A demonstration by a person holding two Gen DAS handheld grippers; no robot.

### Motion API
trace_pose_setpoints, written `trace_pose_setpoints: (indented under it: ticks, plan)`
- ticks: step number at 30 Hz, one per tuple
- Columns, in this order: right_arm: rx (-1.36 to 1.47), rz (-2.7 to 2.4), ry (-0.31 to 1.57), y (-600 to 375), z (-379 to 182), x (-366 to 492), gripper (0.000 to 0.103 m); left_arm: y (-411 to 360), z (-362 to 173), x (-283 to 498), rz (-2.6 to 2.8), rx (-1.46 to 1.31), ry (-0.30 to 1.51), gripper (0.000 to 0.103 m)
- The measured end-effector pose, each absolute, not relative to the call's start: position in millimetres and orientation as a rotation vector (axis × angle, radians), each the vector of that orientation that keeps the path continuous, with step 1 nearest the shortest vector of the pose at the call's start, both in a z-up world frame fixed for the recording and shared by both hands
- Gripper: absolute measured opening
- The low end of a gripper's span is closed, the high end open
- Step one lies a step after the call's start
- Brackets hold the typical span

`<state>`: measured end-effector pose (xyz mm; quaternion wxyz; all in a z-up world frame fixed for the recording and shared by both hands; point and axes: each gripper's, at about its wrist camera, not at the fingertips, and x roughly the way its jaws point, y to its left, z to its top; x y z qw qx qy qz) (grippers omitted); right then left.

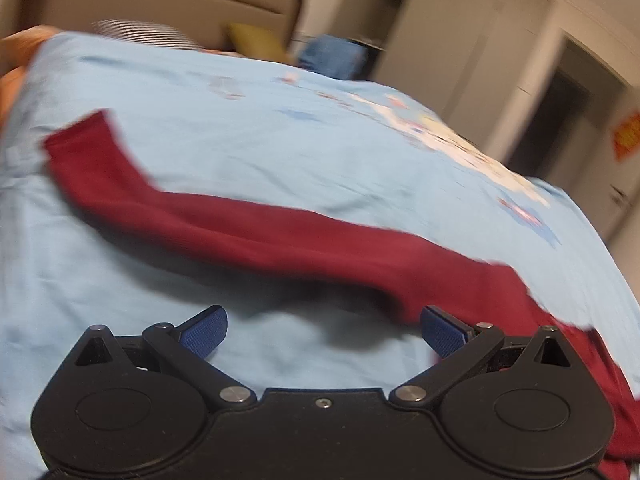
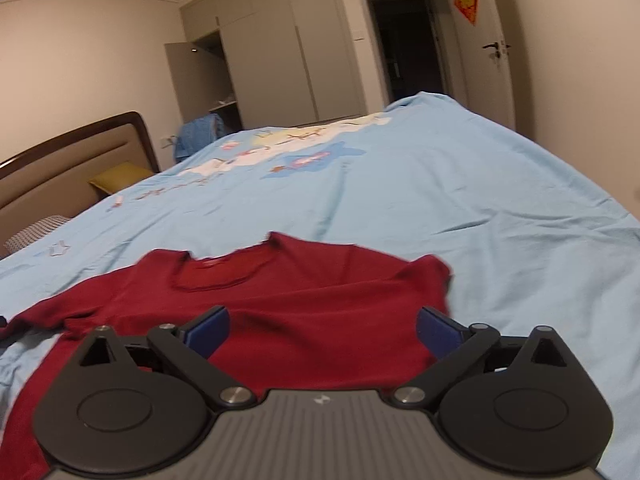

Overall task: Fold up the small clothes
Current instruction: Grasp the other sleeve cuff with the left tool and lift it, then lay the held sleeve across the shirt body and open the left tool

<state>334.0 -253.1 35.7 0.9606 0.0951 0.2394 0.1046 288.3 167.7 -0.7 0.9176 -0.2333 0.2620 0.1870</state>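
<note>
A dark red long-sleeved top point(image 2: 304, 312) lies on the light blue bedsheet point(image 2: 460, 208), neckline facing away from me. One long sleeve point(image 1: 240, 220) stretches out to the left across the sheet in the left wrist view. My left gripper point(image 1: 324, 332) hovers open just in front of that sleeve, nothing between its blue pads point(image 1: 204, 334). My right gripper point(image 2: 323, 332) is open above the top's body, below the neckline, with its blue pads point(image 2: 208, 332) wide apart and holding nothing.
The bed's padded headboard point(image 2: 68, 168) is to the left, with a yellow pillow point(image 2: 120, 176) and a striped cushion point(image 1: 148, 32). Wardrobes point(image 2: 280, 60), a dark doorway point(image 2: 408, 44) and a door point(image 2: 492, 40) lie beyond. Blue cloth point(image 2: 198, 132) hangs past the bed.
</note>
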Motion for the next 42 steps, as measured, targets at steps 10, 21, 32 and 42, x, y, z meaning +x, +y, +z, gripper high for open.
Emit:
trace_pose_setpoints:
  ticks: [10,21,32,42]
  plan:
    - [0.095,0.296,0.504,-197.2,30.8,294.6,0.103,276.6,1.5,284.6,0.592,-0.703,0.420,0.091]
    - [0.049,0.341,0.505,-178.1,20.3,273.1,0.103,312.0,15.5,278.8,0.771,-0.648,0.345,0.004]
    - [0.124,0.322,0.485,-196.8,15.7,263.6,0.103,246.8,135.9,313.4,0.350,-0.274,-0.026,0.004]
    - [0.165,0.291,0.462,-217.5,13.6,255.1,0.103,67.8,162.7,338.1,-0.083,-0.037,-0.019,0.004]
